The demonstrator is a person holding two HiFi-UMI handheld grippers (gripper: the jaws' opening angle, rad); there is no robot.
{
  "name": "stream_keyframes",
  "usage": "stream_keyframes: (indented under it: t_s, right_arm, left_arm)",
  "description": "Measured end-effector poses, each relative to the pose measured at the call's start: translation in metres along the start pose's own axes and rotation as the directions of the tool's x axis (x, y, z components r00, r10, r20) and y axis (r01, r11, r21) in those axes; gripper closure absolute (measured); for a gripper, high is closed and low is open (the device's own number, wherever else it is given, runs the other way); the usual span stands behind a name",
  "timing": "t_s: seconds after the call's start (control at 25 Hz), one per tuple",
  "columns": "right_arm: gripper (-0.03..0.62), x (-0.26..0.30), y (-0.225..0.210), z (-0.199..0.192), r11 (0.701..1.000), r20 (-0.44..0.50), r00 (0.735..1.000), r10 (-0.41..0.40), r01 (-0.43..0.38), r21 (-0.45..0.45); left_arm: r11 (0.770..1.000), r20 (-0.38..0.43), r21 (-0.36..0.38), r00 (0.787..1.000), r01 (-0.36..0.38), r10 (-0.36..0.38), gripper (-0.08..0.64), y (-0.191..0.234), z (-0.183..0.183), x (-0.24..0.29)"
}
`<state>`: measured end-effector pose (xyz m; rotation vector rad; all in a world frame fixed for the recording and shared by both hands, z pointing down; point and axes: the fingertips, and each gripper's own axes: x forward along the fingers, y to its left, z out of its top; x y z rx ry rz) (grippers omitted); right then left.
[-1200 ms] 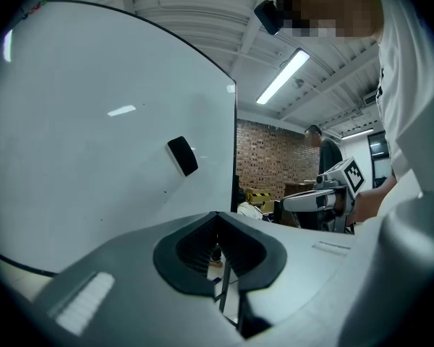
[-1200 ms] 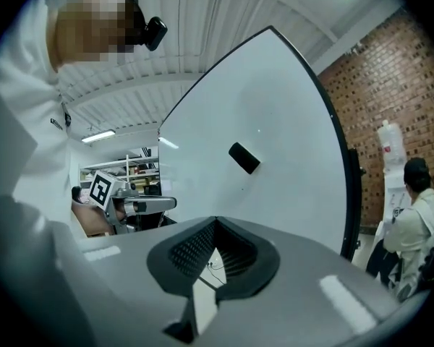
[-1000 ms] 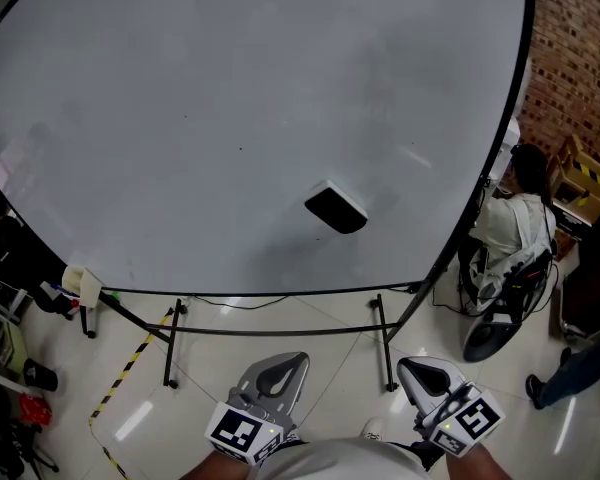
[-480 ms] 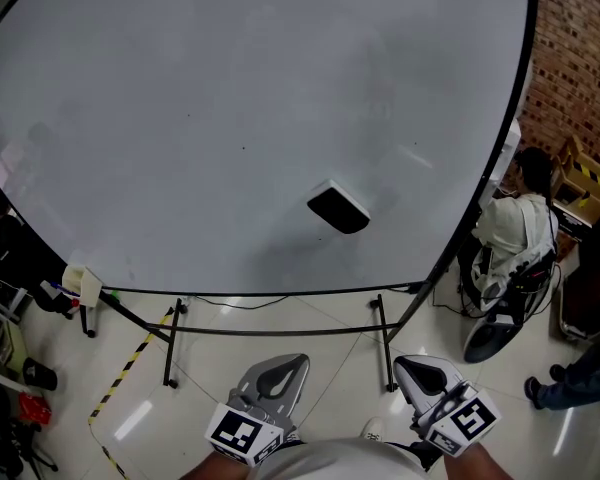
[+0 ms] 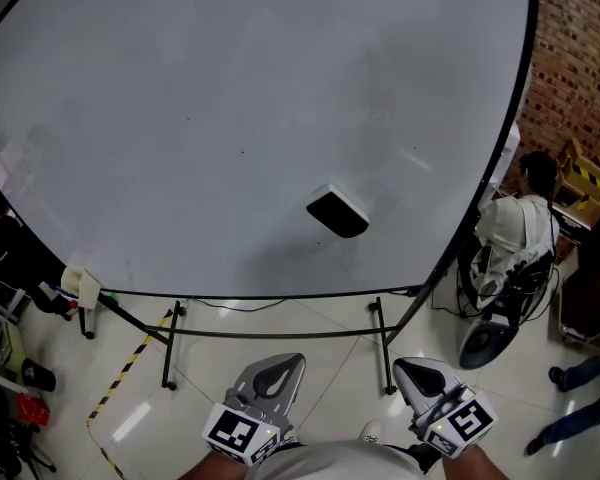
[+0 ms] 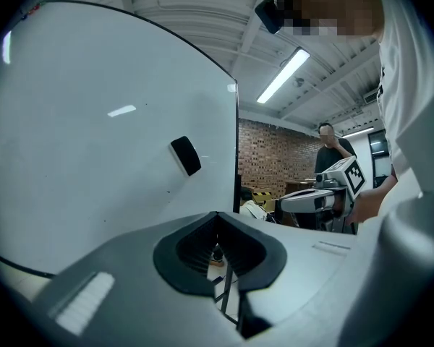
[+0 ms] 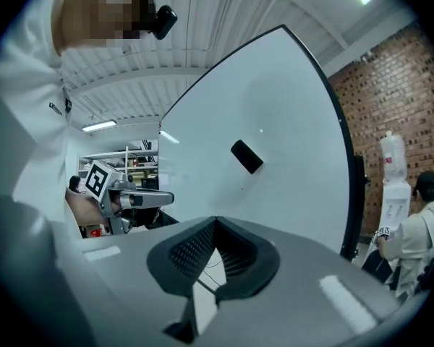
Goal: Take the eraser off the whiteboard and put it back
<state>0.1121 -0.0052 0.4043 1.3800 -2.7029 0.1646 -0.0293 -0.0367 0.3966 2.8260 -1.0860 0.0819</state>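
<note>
Black eraser: clings low on the whiteboard, not yet taken. Left gripper, right gripper: both pressed together, empty, well apart from it. Likely next: spread one gripper, reach for the eraser.

No word, number or brand can be read anywhere. The whiteboard carries no legible writing, only a few tiny specks. The nearest things to signs are coded patterns, not letters: a black-and-white square marker on the cube of the left gripper, at the bottom centre of the head view, and a second marker on the right gripper, at the bottom right. Yellow-and-black striped tape runs across the floor at the lower left. It bears no text.
</note>
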Motion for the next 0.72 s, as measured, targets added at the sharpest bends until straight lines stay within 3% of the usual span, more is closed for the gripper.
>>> stream_keyframes:
  t_s: [0.72]
  right_arm:
    - [0.592,0.0028,0.0025,-0.0069,1.0,-0.032,0.999,-0.014,0.014,-0.016]
  left_arm:
    - [1.0,0.006,-0.021,1.0,0.004,-0.003,0.543,-0.0012,-0.0041,0.0029]
